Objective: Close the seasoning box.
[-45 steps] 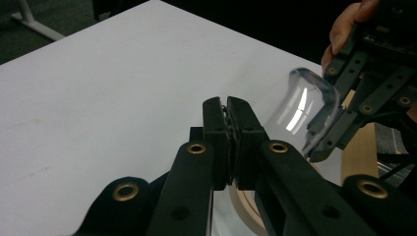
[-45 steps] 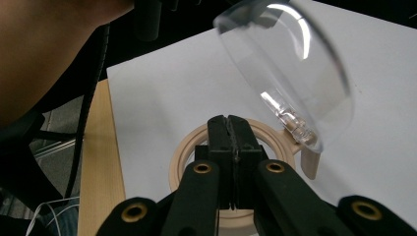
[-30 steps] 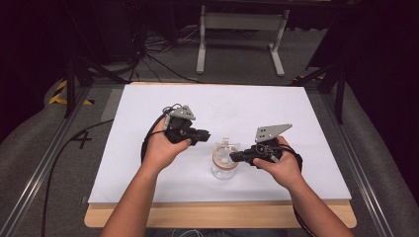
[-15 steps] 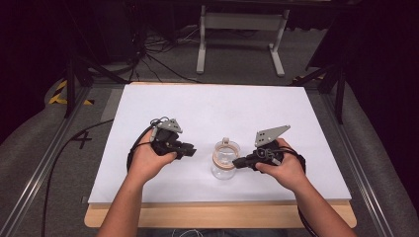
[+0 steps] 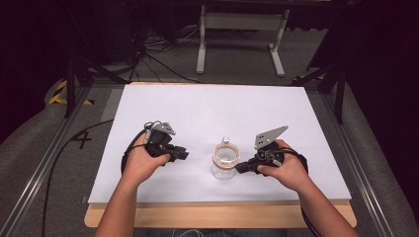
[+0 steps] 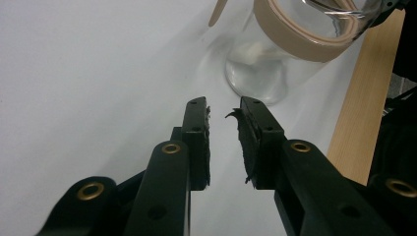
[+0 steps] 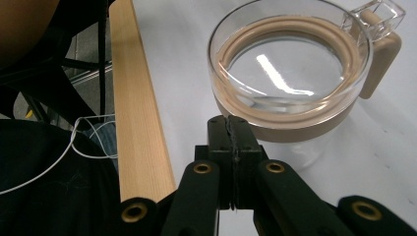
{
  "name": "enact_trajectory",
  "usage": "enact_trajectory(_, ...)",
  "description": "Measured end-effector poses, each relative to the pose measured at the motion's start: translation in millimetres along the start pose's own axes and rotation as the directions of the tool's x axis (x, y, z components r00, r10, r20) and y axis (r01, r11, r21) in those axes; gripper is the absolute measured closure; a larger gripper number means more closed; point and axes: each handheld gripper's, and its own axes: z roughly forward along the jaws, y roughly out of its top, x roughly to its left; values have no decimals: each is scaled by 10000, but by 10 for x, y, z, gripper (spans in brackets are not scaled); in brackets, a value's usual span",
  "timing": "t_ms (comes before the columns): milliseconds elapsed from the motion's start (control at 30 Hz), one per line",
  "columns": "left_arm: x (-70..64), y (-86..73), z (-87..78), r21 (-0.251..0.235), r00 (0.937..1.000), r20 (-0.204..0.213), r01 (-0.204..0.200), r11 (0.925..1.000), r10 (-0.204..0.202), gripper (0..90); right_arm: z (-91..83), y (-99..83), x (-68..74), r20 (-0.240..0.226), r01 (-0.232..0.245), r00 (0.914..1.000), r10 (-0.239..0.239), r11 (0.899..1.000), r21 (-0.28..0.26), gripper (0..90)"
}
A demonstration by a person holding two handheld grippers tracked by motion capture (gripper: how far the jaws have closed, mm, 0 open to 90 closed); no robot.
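Note:
A clear glass jar (image 5: 226, 160) with a beige band around its glass lid stands near the front middle of the white sheet (image 5: 217, 113). In the right gripper view the lid (image 7: 290, 64) has a beige tab and a clear handle on its far right side. My right gripper (image 5: 239, 168) (image 7: 229, 123) is shut with nothing between its jaws, its tip right at the jar's side below the lid band. My left gripper (image 5: 184, 154) (image 6: 224, 115) hovers left of the jar, open by a narrow gap and empty. The jar's base (image 6: 255, 73) lies ahead of it.
The wooden table edge (image 5: 217, 215) runs along the front under the white sheet. A white cable (image 7: 83, 142) hangs off that edge. Behind the table stand a metal frame (image 5: 237, 34) and loose cables (image 5: 148, 49) on the floor.
My left gripper has drawn back from beside the jar, moving left and toward the front edge. The right gripper has stayed at the jar's side.

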Motion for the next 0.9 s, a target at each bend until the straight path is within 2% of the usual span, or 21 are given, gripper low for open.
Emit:
enact_trajectory(133, 3, -1, -21, -99, 10000, -32, -13, 10000, 13, 736, -22, -1, 2, 16, 1, 10000, -1, 10000, -22, 900)
enact_trajectory(267, 4, -15, -50, -350, 9998, -202, 80, 9994, -88, 706, -108, 21, 8, 214, 112, 9997, -102, 9990, -441, 900)
enact_trajectory(400, 26, -66, -118, -646, 9984, -449, 319, 9974, -348, 660, -315, 54, -13, 673, 197, 9977, -98, 9889, -1475, 876)
enact_trajectory(533, 61, -132, -195, -834, 9954, -703, 595, 9947, -655, 627, -482, 44, -72, 1045, 138, 9945, 83, 9778, -2089, 823)
enact_trajectory(667, 101, -181, -247, -922, 9927, -947, 659, 9936, -746, 601, -640, -11, -173, 1533, 0, 9873, 414, 9655, -2604, 749)
enact_trajectory(767, 140, -210, -276, -1038, 9906, -1007, 820, 9912, -924, 588, -794, -104, -304, 1987, -218, 9763, 857, 9526, -3035, 669)
enact_trajectory(833, 161, -217, -285, -1052, 9907, -1042, 771, 9915, -880, 570, -851, -160, -370, 2196, -349, 9694, 1093, 9476, -3175, 599)
enact_trajectory(867, 177, -228, -287, -1124, 9889, -1113, 861, 9899, -987, 570, -851, -160, -370, 2196, -349, 9694, 1093, 9476, -3175, 599)
enact_trajectory(900, 187, -236, -293, -1088, 9874, -1153, 955, 9895, -1080, 563, -888, -206, -423, 2508, -394, 9598, 1261, 9451, -3245, 575)
